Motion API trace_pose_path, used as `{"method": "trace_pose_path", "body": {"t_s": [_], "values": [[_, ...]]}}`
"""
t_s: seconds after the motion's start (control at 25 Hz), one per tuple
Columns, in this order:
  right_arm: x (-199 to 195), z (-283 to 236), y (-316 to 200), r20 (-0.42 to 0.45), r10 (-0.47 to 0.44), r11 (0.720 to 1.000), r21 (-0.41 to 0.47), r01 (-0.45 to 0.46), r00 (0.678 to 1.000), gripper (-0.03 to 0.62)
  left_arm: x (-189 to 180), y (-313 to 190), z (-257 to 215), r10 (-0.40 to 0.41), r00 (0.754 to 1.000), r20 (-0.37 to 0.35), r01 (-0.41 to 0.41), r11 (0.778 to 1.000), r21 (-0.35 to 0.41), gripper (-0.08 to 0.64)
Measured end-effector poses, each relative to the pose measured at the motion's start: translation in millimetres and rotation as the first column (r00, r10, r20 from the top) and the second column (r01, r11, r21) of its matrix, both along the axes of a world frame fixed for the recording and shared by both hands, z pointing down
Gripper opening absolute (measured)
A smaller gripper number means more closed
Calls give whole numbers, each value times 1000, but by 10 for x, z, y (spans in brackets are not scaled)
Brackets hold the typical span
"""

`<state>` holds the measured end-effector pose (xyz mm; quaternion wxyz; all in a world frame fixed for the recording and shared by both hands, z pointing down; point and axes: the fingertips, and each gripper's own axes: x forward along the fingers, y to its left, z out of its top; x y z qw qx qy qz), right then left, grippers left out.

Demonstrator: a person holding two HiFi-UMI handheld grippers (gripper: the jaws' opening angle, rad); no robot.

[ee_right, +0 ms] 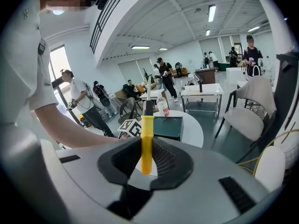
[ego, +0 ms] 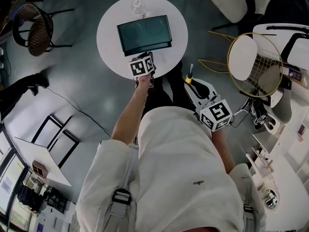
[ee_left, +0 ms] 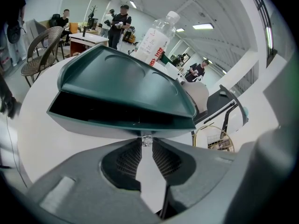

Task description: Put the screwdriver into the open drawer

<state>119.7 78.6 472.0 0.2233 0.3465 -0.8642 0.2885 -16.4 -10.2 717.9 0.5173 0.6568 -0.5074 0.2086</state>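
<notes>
The left tool (ee_left: 145, 147) is nearly closed, its pads pinching the small clear knob (ee_left: 146, 140) of the drawer (ee_left: 117, 124) right at its tips. The right tool (ee_right: 146, 149), well back from the counter (ee_left: 35, 125), clamps the screwdriver (ee_right: 146, 125) upright by its yellow handle. The hold on the knob is tiny. A skewed pull could slip off it, or drag the box (ee_left: 121, 78) toward the left tool and topple the bottle (ee_left: 154, 36) beyond.

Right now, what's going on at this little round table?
A person works with two handheld grippers. The left claw is clamped on the small clear knob of the drawer in the green box on the white round table. The right claw grips a yellow-handled screwdriver, away from the table, not yet at the drawer.
</notes>
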Motion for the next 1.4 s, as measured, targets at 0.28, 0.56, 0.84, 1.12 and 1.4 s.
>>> {"method": "trace_pose_path", "body": {"t_s": [0.28,0.56,0.84,1.12,1.4], "values": [[-39,-8,-41,0,-7,1000,3,7,1000,80,18,77,2,-2,1000,0,2,1000,-7,80],[-107,-2,-52,3,-21,1000,4,21,1000,80,48,230,13,-2,1000,-12,2,1000,-27,78],[-188,-19,-71,12,-31,999,8,31,999,80,108,381,-3,34,999,-20,-35,998,-49,78],[-221,-29,-93,16,-32,999,14,31,999,80,156,588,0,56,998,-37,-59,996,-69,80],[-244,-17,-72,16,-31,999,19,31,999,80,201,709,49,82,995,-53,-87,992,-93,80]]}}
